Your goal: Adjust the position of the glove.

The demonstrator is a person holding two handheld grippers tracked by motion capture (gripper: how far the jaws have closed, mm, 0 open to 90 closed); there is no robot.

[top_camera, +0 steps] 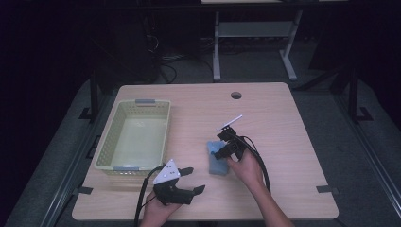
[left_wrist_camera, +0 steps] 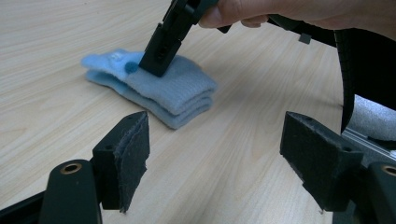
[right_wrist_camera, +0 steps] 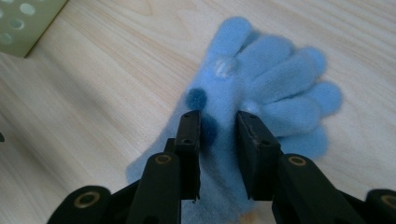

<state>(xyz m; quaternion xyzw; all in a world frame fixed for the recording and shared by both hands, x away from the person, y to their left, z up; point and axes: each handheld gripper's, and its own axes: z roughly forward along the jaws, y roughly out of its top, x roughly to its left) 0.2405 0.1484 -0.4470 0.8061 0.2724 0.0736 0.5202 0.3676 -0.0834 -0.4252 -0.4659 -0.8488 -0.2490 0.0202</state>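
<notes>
A pair of light blue knit gloves lies stacked flat on the wooden table, right of the basket. In the right gripper view the gloves spread their fingers away from me, with a dark blue dot on top. My right gripper points down onto them with its jaws a little apart, glove fabric showing in the gap, and the gloves lie flat. From the left gripper view, the right gripper rests its tip on the top glove. My left gripper stands open and empty, nearer the front edge.
A pale green plastic basket with nothing in it stands at the table's left; its corner shows in the right gripper view. A round cable hole sits near the far edge. Bare wood lies to the right of the gloves.
</notes>
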